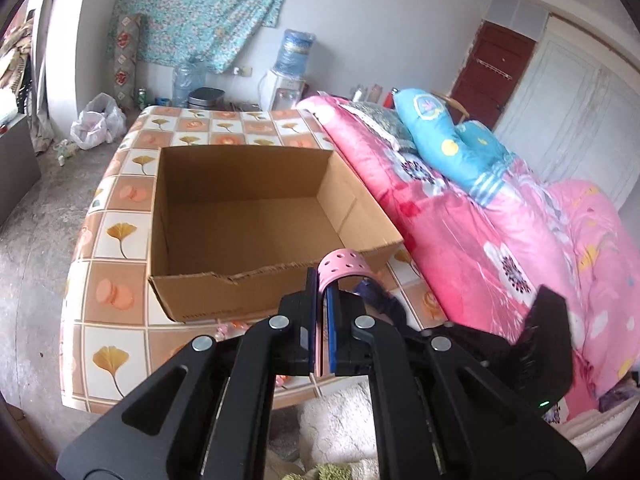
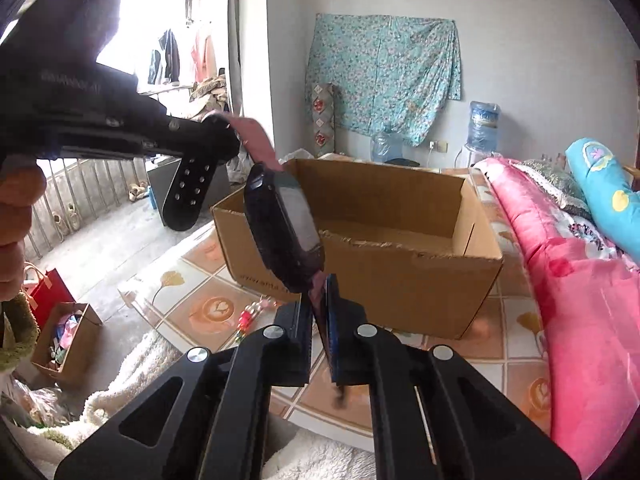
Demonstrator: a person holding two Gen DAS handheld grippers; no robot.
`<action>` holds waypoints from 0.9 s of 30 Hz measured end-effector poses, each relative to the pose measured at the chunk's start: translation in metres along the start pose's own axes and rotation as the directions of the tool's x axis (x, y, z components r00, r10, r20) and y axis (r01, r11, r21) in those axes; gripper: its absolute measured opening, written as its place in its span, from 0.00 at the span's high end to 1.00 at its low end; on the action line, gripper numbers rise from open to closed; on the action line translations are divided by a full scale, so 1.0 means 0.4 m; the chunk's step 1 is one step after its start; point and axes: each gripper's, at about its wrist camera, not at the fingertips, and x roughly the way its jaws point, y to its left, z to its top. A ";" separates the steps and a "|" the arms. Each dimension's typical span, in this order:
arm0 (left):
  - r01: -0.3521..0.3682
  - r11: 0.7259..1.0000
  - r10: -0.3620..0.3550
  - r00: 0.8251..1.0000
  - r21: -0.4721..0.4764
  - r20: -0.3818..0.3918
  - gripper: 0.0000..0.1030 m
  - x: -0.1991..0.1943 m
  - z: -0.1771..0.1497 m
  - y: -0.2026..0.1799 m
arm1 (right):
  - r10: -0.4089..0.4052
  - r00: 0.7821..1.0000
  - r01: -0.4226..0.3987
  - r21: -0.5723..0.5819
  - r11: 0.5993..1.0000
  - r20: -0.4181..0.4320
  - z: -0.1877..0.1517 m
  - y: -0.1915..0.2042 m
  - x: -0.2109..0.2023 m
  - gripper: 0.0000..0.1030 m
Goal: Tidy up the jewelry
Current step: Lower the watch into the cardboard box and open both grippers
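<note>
Room: a bedroom with a grey concrete floor, a floral teal cloth (image 2: 384, 76) hung on the far wall and a water dispenser (image 1: 289, 76) below it.
Surface: a low table (image 1: 116, 236) under a tiled ginkgo-and-coffee print cover, with a pink bed (image 1: 500, 240) touching its right side.
Floor, left: a small carton of odds and ends (image 2: 66, 340) and a red bag, well apart from the table.
Beads: a short string of red and pale beads (image 2: 250, 316) lies on the table just in front of the box, not yet put away.
Box: an open cardboard box (image 1: 240, 216) stands on the table; what shows of its floor is bare, so by my reading nothing has gone in yet.
Left gripper (image 1: 324, 320): closed on the pink perforated strap of the watch (image 2: 286, 224), which arches up between its fingers.
Watch: held in the air over the table, just short of the box's near wall, its dark body hanging between the two grippers.
Right gripper (image 2: 320, 320): closed on the other strap end, below the watch body.
Progress: early, I judge; the watch is gripped but not dropped in, and the beads remain.
</note>
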 end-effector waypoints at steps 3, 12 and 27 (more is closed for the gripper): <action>-0.004 1.000 0.004 1.000 -0.006 0.009 0.97 0.010 0.038 0.025 | 0.012 1.000 -0.012 -0.022 1.000 0.029 0.066 -0.034 0.003 0.94; -0.140 0.989 0.144 0.984 0.040 -0.101 0.97 0.185 0.202 0.150 | 0.282 0.896 -0.258 0.115 0.959 -0.344 0.289 -0.209 0.316 0.95; -0.275 0.944 0.325 0.867 0.182 -0.378 0.98 0.553 0.308 0.323 | 0.194 0.595 -0.111 0.159 0.981 -0.780 0.245 -0.321 0.825 0.87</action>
